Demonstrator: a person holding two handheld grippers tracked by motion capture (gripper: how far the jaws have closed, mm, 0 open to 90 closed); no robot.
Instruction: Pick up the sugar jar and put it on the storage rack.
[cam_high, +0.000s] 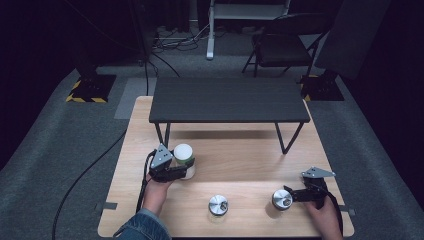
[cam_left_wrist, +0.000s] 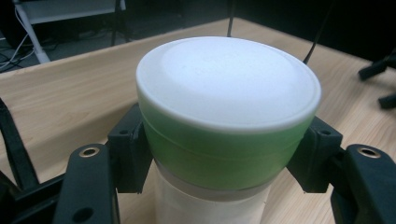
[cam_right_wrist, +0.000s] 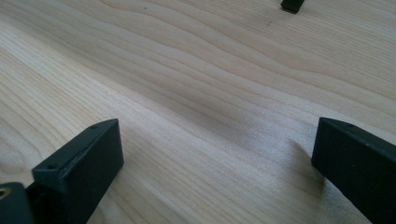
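Note:
A white jar with a white lid and a green band (cam_high: 183, 156) stands at the left of the wooden table (cam_high: 240, 150). My left gripper (cam_high: 184, 169) is shut on it from the near side. In the left gripper view the black pads (cam_left_wrist: 128, 154) press on the green band of the jar (cam_left_wrist: 224, 93) just under the lid. My right gripper (cam_high: 294, 196) is at the near right, right beside a small jar with a shiny metal lid (cam_high: 282, 199). In the right gripper view its jaws (cam_right_wrist: 215, 154) stand wide open over bare wood.
A second metal-lidded jar (cam_high: 218, 204) stands at the near middle of the table. A low black shelf on thin legs (cam_high: 227, 100) spans the back of the table. On the floor beyond are a folding chair (cam_high: 280, 47) and cables.

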